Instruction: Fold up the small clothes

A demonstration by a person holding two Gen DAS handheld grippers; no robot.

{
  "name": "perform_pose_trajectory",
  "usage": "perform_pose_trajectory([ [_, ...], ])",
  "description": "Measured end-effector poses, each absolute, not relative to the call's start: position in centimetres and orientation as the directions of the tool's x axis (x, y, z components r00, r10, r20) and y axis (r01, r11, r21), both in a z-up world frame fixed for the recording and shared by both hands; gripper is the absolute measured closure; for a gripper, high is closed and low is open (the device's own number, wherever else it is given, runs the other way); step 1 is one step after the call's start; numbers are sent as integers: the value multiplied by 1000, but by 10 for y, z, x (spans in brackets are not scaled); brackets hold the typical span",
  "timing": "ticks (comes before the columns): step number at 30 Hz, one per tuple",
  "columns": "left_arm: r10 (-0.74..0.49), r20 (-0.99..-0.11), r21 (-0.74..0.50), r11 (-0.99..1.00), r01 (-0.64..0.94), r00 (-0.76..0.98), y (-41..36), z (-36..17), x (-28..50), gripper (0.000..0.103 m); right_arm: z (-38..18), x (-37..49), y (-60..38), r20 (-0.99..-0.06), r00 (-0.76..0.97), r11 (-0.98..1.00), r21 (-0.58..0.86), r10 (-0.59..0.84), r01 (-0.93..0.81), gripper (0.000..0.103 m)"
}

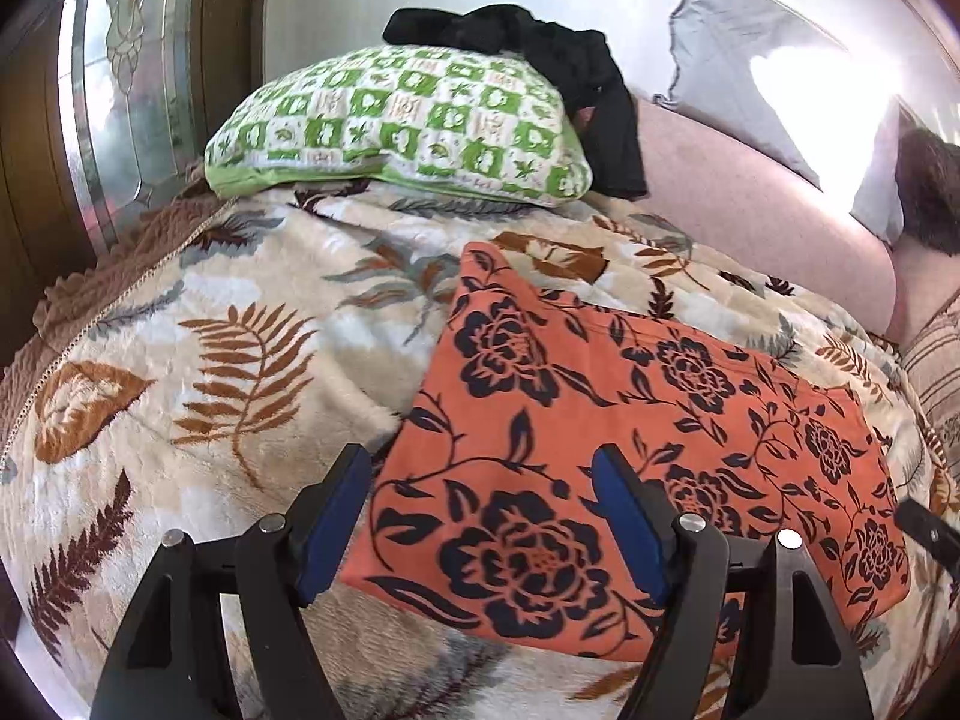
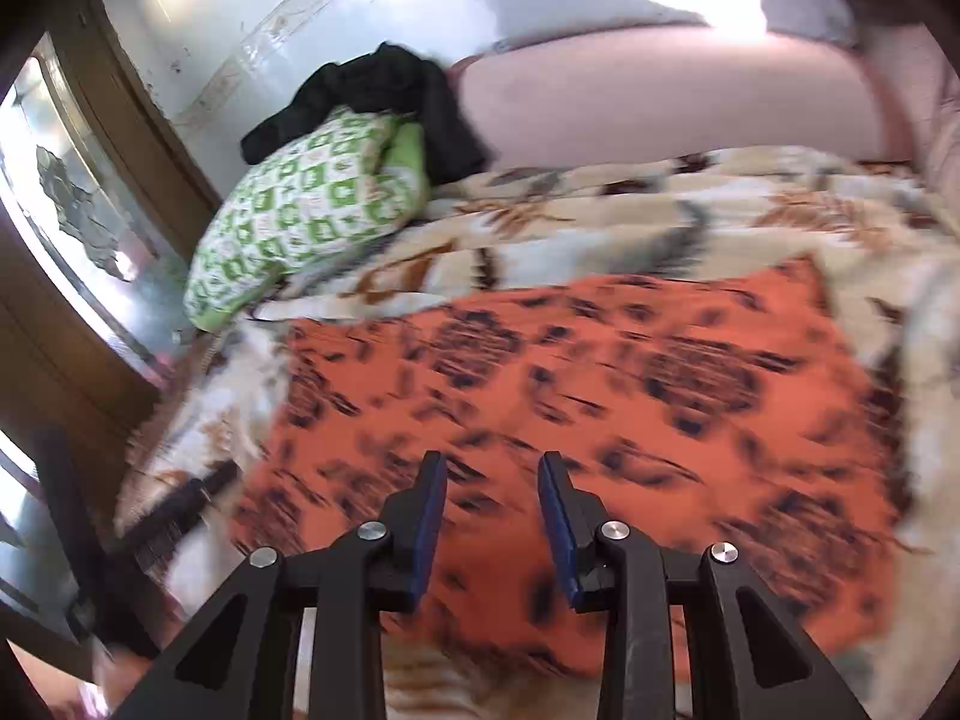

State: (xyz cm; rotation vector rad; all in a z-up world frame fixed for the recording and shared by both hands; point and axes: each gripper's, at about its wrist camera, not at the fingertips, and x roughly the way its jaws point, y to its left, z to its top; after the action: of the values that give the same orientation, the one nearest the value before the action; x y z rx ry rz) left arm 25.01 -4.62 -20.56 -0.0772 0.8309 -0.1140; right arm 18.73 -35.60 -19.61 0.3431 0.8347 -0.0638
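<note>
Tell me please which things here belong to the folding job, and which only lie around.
Belong to the job:
- orange floral garment, folded flat on the leaf-print blanket
- left claw, open above it
- right claw, open, holding nothing

Only lying around:
- green checked pillow
- black clothing draped over the pillow
- pink bolster

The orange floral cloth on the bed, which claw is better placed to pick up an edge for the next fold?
Probably left. The left claw hangs open right over the orange floral cloth's near-left edge; the right claw hangs over its middle, in a blurred view.
</note>
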Motion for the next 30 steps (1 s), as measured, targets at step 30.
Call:
perform_pose_trajectory([
  [30, 36, -670, 66, 998, 11, 741, -83, -196, 192, 23, -231, 116, -426, -685, 728, 866, 337, -43, 369, 66],
])
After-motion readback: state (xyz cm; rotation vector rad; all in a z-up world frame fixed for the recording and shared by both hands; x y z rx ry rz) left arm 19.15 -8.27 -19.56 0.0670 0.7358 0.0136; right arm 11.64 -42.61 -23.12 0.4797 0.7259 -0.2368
